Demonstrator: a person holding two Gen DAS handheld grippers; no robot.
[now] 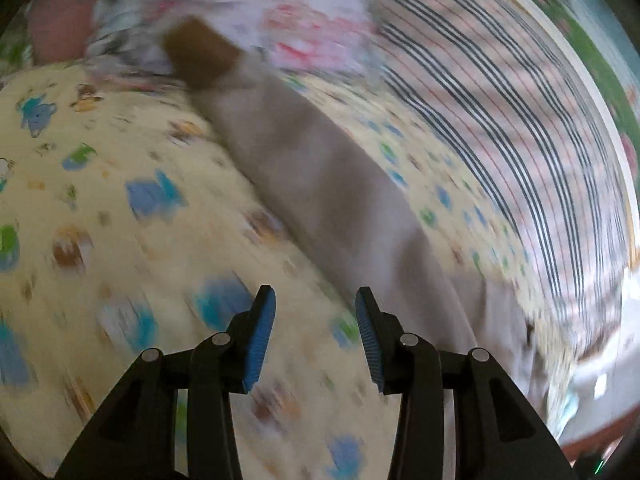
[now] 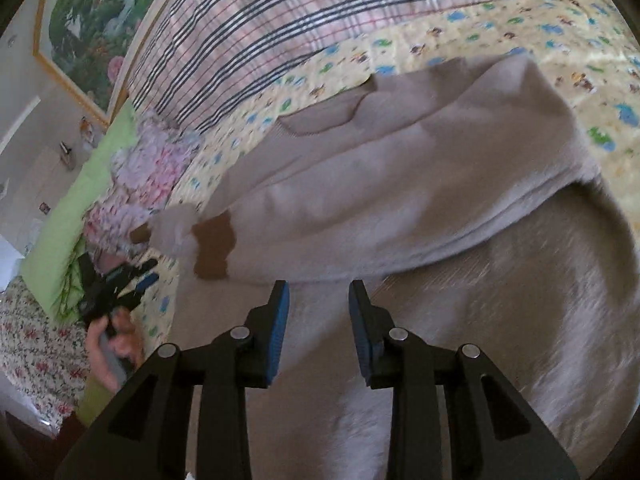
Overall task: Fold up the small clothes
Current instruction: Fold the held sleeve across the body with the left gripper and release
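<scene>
My left tool (image 1: 315,300) hangs unclenched over the yellow bedsheet (image 1: 120,208), the beige sweater (image 1: 320,184) ahead-right, blurred. Only my right tool's (image 2: 319,294) view, also unclenched and empty, shows its neckline and the framed painting (image 2: 92,28).

No readable text, label, brand or number can be made out anywhere; the left wrist view is badly motion-blurred; only cartoon prints are seen on the yellow sheet (image 2: 520,28).
</scene>
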